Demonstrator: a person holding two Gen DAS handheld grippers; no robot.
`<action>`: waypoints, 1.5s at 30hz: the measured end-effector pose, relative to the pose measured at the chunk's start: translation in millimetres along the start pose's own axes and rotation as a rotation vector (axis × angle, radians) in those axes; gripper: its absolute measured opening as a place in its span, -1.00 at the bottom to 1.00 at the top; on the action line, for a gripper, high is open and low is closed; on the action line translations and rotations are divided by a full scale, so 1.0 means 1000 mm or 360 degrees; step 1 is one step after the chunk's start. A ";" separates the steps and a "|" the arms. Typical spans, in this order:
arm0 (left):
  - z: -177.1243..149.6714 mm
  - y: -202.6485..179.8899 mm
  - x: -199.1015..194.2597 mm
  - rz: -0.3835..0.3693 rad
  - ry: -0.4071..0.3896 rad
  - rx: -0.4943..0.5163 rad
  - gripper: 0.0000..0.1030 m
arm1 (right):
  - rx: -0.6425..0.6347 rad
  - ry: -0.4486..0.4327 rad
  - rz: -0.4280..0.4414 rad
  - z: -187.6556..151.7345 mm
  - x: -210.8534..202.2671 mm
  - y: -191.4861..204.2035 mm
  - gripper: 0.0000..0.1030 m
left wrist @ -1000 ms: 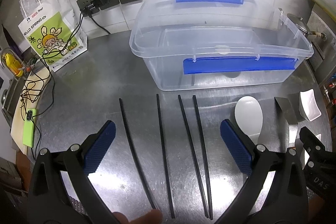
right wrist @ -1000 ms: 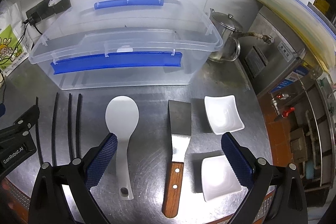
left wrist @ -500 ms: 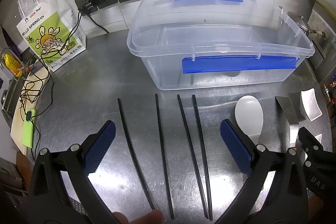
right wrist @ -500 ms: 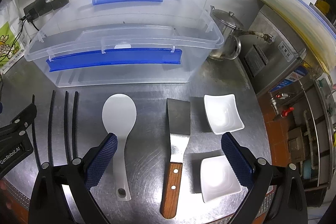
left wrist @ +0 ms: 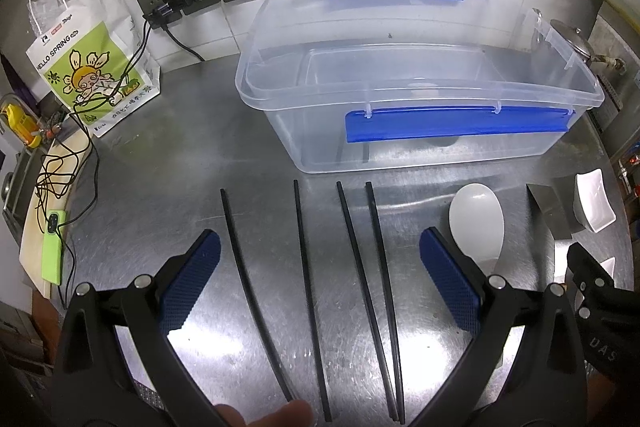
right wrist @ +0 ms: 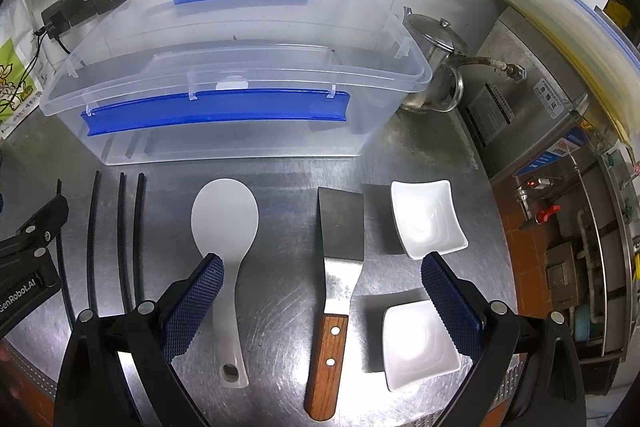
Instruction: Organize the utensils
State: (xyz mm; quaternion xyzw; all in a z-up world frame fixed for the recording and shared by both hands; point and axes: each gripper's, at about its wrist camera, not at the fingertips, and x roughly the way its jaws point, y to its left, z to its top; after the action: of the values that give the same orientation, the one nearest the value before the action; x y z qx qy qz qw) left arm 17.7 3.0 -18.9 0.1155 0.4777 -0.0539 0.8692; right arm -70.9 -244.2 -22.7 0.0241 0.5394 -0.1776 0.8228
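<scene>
Several black chopsticks (left wrist: 306,267) lie side by side on the steel counter (left wrist: 160,187), in front of a clear plastic bin with blue handles (left wrist: 400,131). My left gripper (left wrist: 320,283) is open and empty above the chopsticks. My right gripper (right wrist: 322,301) is open and empty above a wooden-handled metal spatula (right wrist: 334,291). A white rice paddle (right wrist: 226,227) lies left of the spatula, with its handle next to the left finger. The chopsticks also show in the right wrist view (right wrist: 120,239). The bin (right wrist: 224,115) stands behind them and looks empty.
Two white square dishes (right wrist: 426,219) (right wrist: 418,343) sit right of the spatula. A steel kettle (right wrist: 436,63) and steel appliances stand at the back right. A paper bag (left wrist: 92,63), cables and a green phone (left wrist: 54,251) are at the left.
Both grippers have shifted slightly, so the scene sits a little differently in each view. Nothing on the counter has moved and both grippers stay open.
</scene>
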 end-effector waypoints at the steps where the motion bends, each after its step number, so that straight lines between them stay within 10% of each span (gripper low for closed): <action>1: 0.000 0.000 0.000 -0.0001 0.0000 0.0002 0.86 | 0.0000 -0.0001 -0.0003 0.000 0.000 0.000 0.91; 21: 0.003 -0.008 0.010 -0.0074 0.0048 0.0035 0.86 | 0.0035 0.0007 -0.0020 -0.001 0.005 -0.009 0.91; 30: 0.005 -0.067 0.016 -0.0843 0.0244 0.0227 0.86 | 0.0368 -0.0005 -0.0003 -0.044 -0.002 -0.123 0.91; 39: -0.033 -0.170 0.008 -0.1129 0.0366 0.0258 0.85 | 0.0384 0.0154 0.0466 -0.077 0.033 -0.209 0.90; 45: -0.061 -0.218 0.007 -0.1114 0.0432 0.0284 0.03 | 0.0170 0.0360 0.0656 -0.074 0.063 -0.218 0.03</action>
State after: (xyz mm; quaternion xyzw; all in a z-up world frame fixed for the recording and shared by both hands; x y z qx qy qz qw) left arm -72.9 -192.4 -88.6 0.0266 0.5925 -0.3729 0.7136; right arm -183.2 -447.7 -77.3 0.1971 0.6016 -0.0303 0.7735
